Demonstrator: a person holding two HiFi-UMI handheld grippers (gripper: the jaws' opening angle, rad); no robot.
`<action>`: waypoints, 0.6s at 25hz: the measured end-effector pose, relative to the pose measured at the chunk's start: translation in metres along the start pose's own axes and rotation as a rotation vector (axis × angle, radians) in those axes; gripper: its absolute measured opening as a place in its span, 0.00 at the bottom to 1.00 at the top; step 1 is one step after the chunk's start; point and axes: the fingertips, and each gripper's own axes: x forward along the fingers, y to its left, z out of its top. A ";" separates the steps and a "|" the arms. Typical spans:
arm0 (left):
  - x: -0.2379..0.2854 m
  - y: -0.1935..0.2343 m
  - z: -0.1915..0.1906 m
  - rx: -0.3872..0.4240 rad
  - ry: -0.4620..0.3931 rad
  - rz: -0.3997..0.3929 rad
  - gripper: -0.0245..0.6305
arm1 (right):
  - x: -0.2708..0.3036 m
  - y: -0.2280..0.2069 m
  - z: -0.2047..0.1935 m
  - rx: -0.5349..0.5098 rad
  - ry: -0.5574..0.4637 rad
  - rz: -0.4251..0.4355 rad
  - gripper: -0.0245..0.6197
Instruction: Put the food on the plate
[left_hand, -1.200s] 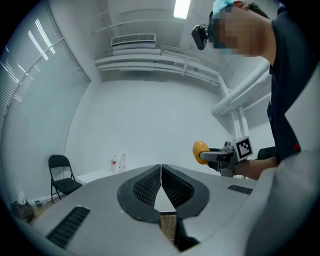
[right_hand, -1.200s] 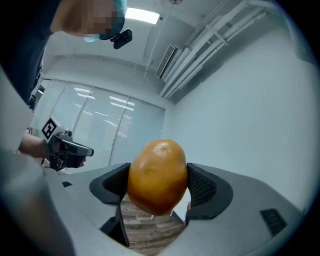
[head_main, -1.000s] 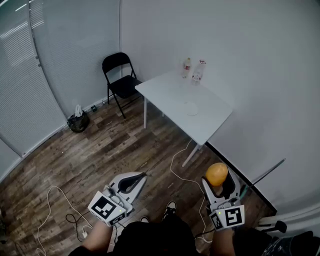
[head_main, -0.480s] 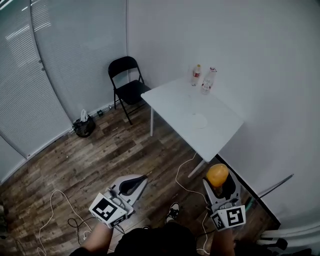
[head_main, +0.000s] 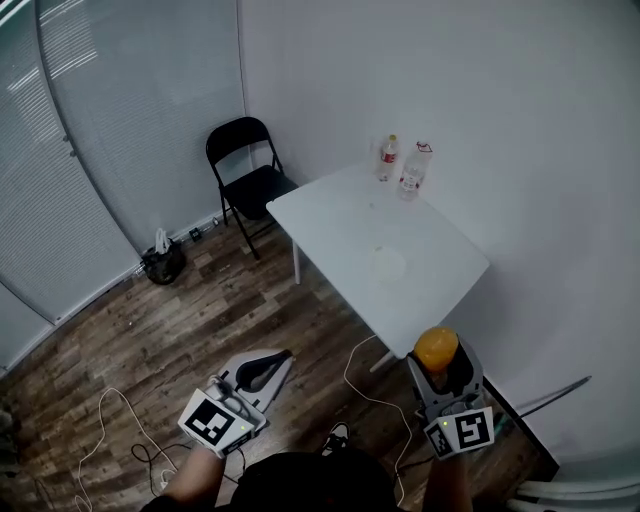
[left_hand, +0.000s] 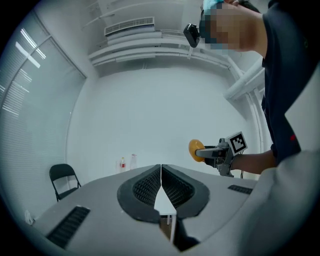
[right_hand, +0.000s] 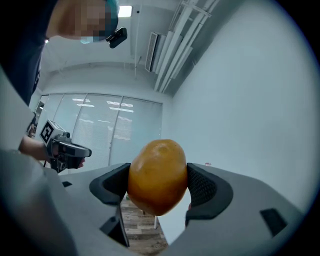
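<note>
My right gripper (head_main: 437, 356) is shut on an orange, egg-shaped piece of food (head_main: 435, 348) (right_hand: 157, 176), held in the air near the white table's near corner. The same food (left_hand: 195, 149) shows small in the left gripper view. A pale round plate (head_main: 387, 264) lies on the white table (head_main: 330, 225), hard to make out against the top. My left gripper (head_main: 275, 361) (left_hand: 161, 175) hangs over the wooden floor at lower left, its jaws pressed together with nothing between them.
Two plastic bottles (head_main: 388, 158) (head_main: 414, 167) stand at the table's far edge by the wall. A black folding chair (head_main: 243, 178) sits left of the table, a dark bag (head_main: 160, 262) by the blinds. White cables (head_main: 365, 372) trail across the wooden floor.
The view has shifted, and the table now sits closer and lower in the head view. Both grippers keep their places at the bottom, the right still holding the food.
</note>
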 end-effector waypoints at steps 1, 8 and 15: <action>0.013 0.002 -0.001 -0.009 0.005 0.004 0.07 | 0.004 -0.015 -0.002 0.017 -0.004 0.000 0.60; 0.102 0.024 -0.005 -0.012 0.041 0.046 0.07 | 0.035 -0.118 -0.026 0.096 -0.017 -0.025 0.60; 0.154 0.046 -0.006 -0.020 0.057 0.027 0.07 | 0.066 -0.155 -0.043 0.122 -0.002 -0.031 0.60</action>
